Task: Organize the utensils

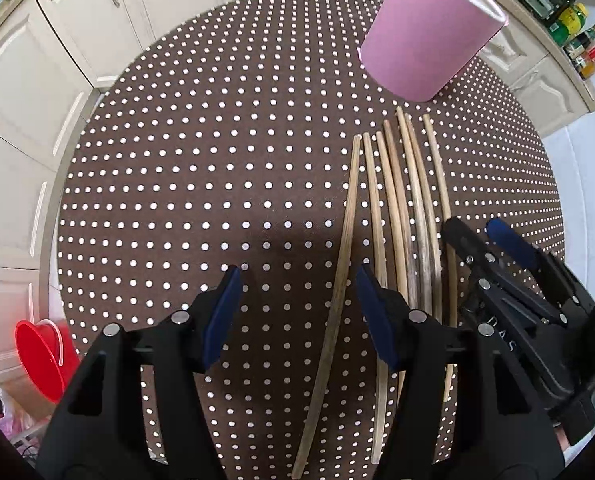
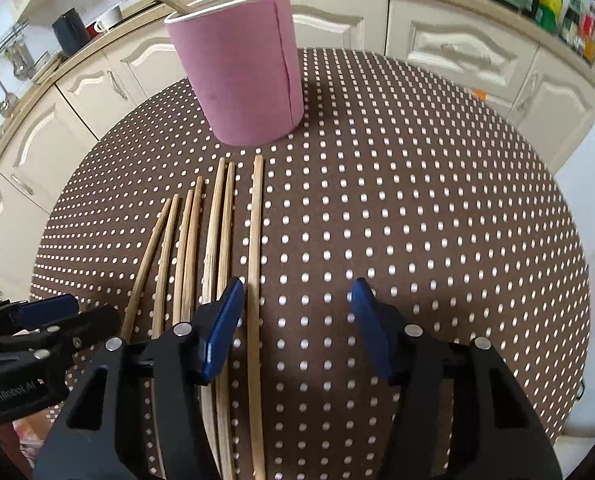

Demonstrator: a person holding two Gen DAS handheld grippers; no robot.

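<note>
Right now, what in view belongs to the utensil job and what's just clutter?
Belongs to the job:
- seven loose bamboo chopsticks lying on the brown polka-dot tablecloth
- tall pink cylindrical holder, two sticks already in it
- left gripper and right gripper, jaws open, both empty

Just lying about:
- red plastic bucket on the floor
- bottles on the cream counter

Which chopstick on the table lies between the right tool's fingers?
The rightmost chopstick, lying slightly apart from the other six; it runs between the right tool's open fingers, untouched.
</note>
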